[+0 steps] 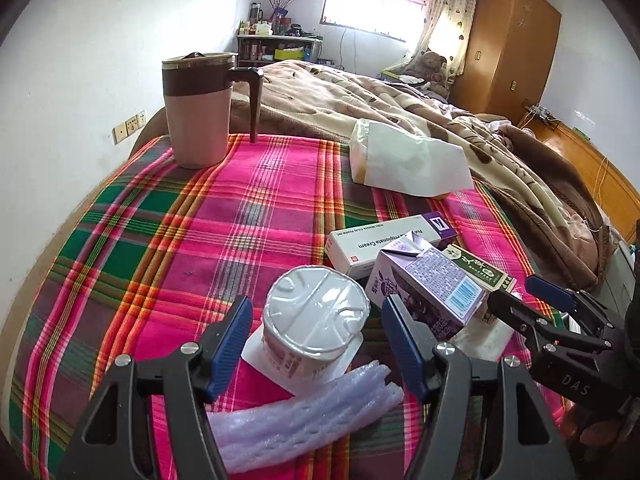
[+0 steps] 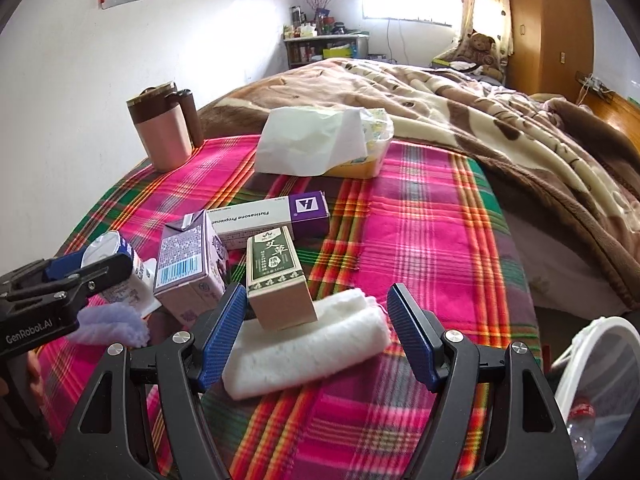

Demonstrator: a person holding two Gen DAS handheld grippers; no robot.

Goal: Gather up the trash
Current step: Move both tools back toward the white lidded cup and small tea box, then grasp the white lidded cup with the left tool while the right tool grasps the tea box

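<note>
On the plaid cloth lies a heap of trash. My left gripper [image 1: 318, 344] is open, its fingers on either side of a sealed white cup [image 1: 316, 320], not touching it. A foam wrap roll [image 1: 304, 420] lies just below it. A purple drink carton [image 1: 432, 284], a white and purple cream box [image 1: 384, 240] and a green box [image 1: 480, 270] lie to the right. My right gripper [image 2: 316, 332] is open around a folded white cloth [image 2: 308, 352] with the green box [image 2: 276, 276] resting on it. The carton [image 2: 188, 264] is to its left.
A pink and brown mug [image 1: 198, 108] stands at the back left. A tissue pack under white paper [image 1: 408, 160] lies at the back. A white bin [image 2: 600, 392] with a bottle inside stands at the lower right. A rumpled brown blanket [image 2: 460, 100] covers the bed behind.
</note>
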